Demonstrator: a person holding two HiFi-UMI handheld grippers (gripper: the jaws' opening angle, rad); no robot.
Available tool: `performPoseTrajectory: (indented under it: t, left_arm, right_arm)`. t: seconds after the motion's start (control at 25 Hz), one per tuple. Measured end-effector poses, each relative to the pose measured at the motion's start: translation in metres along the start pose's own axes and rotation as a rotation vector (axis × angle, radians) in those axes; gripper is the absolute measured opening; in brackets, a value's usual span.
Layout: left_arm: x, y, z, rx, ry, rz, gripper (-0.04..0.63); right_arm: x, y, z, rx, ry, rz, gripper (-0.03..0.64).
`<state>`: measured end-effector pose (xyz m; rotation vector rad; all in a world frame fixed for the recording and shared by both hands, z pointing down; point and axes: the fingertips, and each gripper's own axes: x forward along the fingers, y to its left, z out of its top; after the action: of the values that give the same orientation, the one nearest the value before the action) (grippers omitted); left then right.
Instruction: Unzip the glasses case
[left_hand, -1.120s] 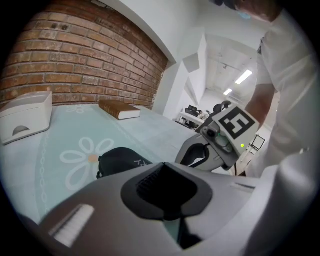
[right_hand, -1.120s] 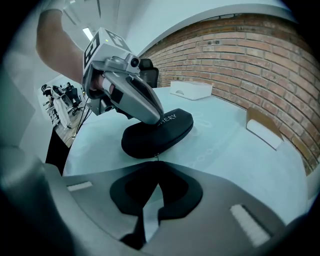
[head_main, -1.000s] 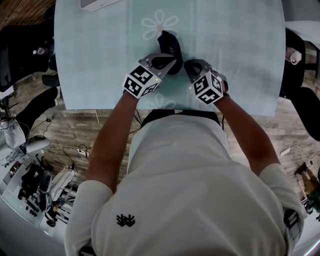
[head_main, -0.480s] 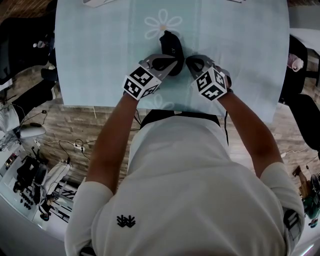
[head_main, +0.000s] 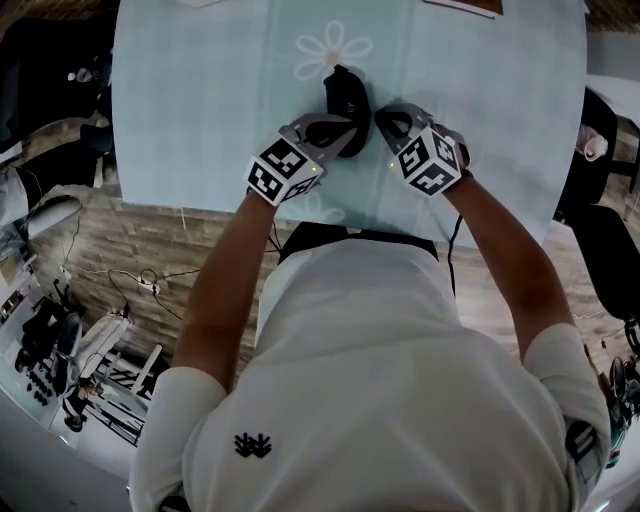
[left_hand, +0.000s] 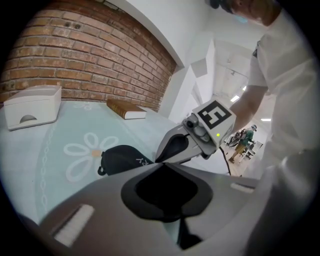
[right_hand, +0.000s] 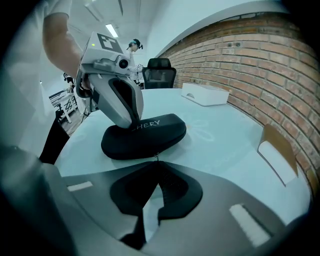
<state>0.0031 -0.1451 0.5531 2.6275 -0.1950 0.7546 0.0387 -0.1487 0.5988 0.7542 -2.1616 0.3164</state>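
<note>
The black zipped glasses case (head_main: 345, 95) lies on the pale blue tablecloth (head_main: 200, 100) beside a daisy print. My left gripper (head_main: 348, 127) is shut, and its tips rest on top of the case's near end (right_hand: 145, 135), where they hide the first letters of the white print. My right gripper (head_main: 378, 118) is shut at the case's right side; a small metal zipper pull (right_hand: 156, 156) shows right at its tips. In the left gripper view the case (left_hand: 122, 159) lies just past the shut jaws, with the right gripper (left_hand: 167, 155) coming in from the right.
A white box (left_hand: 32, 106) stands at the far end of the table, and a book (left_hand: 126, 109) lies near the brick wall. The table's near edge (head_main: 330, 215) runs just behind both grippers. A black office chair (right_hand: 160, 76) stands beyond the table.
The right gripper has edged in closer to the case's side. The left gripper has stayed on the case, and the head camera has shifted slightly.
</note>
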Motion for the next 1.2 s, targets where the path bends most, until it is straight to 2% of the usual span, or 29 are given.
performPoseTrajectory:
  t: [0.6,1.2]
  left_arm:
    - [-0.001,0.000,0.002,-0.032,-0.016,0.019,0.054]
    - [-0.003,0.002,-0.001,-0.073,-0.032,0.020,0.054]
  right_arm:
    - [0.011,-0.031,0.013,-0.132,0.003,0.098,0.002]
    - [0.031,-0.055,0.032,-0.331,0.015,0.208,0.002]
